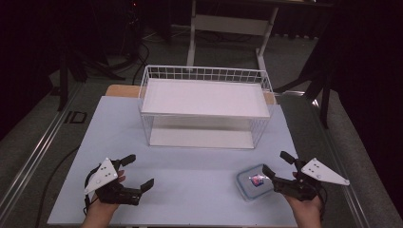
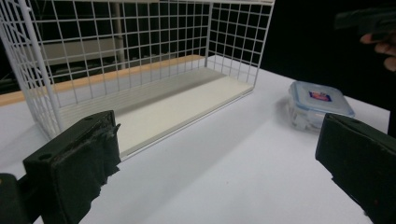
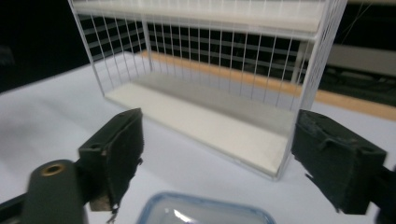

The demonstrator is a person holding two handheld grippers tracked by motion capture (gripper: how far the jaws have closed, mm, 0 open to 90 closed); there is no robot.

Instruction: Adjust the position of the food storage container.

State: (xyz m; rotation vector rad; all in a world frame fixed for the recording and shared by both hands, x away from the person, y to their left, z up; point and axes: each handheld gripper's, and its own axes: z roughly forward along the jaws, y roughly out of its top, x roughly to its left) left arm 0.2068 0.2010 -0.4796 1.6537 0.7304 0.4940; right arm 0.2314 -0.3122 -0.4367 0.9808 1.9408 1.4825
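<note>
A small clear box with a blue-rimmed lid (image 1: 255, 182) lies on the pale table near its front right corner. My right gripper (image 1: 275, 163) hovers open just to the right of it, jaws wide and empty. In the right gripper view the lid (image 3: 205, 211) sits low between the jaws of the right gripper (image 3: 219, 126), a little short of them. My left gripper (image 1: 139, 172) stands open at the front left with nothing between its fingers. In its own view, the left gripper (image 2: 219, 140) looks toward the box (image 2: 320, 105) far off to the right.
A white wire rack (image 1: 205, 105) with an upper and a lower white shelf board stands mid-table at the back; it also rises ahead as the rack (image 2: 140, 70) and the rack (image 3: 210, 60). The table (image 1: 190, 166) ends close behind my hands. Dark stands and cables surround it.
</note>
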